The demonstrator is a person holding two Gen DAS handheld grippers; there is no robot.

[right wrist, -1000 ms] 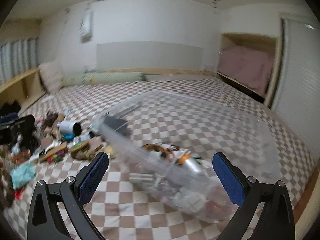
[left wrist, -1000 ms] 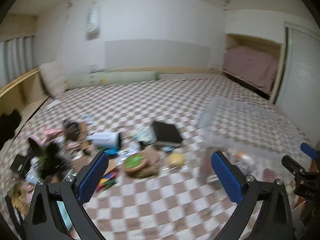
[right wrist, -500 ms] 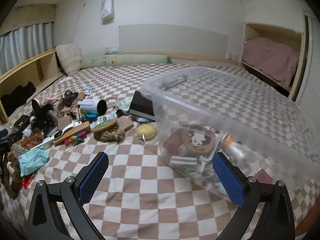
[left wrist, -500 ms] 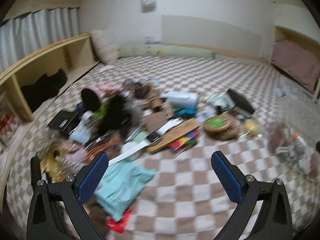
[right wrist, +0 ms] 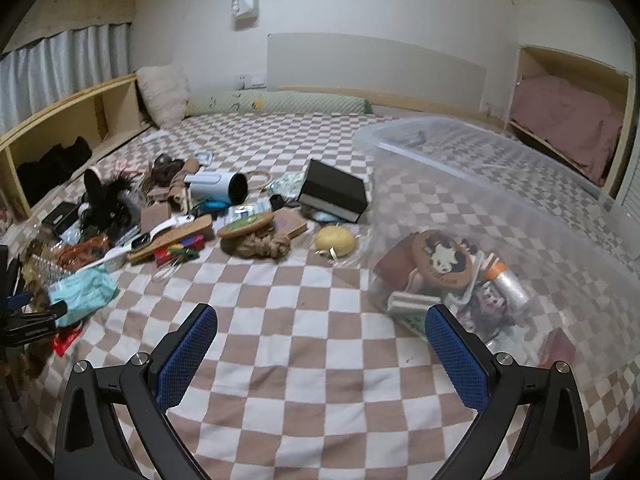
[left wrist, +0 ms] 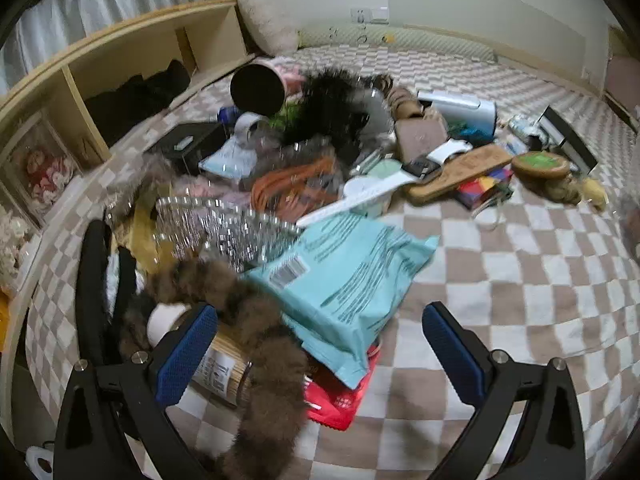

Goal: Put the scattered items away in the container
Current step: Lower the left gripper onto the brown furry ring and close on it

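The left claw (left wrist: 320,344) hangs wide open and holds nothing, low over the near left end of the heap on the checked mat (left wrist: 500,292), with a teal packet (left wrist: 348,276) lying flat just ahead between its fingers. The packet looks light, soft and a little slick, so it may crumple or slide; my guess is that a pinch on its raised near corner or its right edge would hold better than a grip across the flat middle. Touching it on the left lies a brown fur strip (left wrist: 256,332), limp and very light, which would dangle if lifted by 1 end, and partly under that a jar of sticks (left wrist: 220,368) on its side, stiff and likely to roll. A red wrapper (left wrist: 340,400) shows from under the packet. Farther off sit an orange cord (left wrist: 292,188), a wooden paddle (left wrist: 452,176) and a white cylinder (left wrist: 460,110). The right claw (right wrist: 320,344) is also spread wide and empty, over bare mat. To its right stands the clear plastic bin (right wrist: 460,152), already holding a round panda badge (right wrist: 444,258), a small bottle with an orange cap (right wrist: 506,278) and other small bits I cannot make out. A yellow ball (right wrist: 335,241) and a black box (right wrist: 334,196) lie just left of the bin; most of the clutter is not yet inside.
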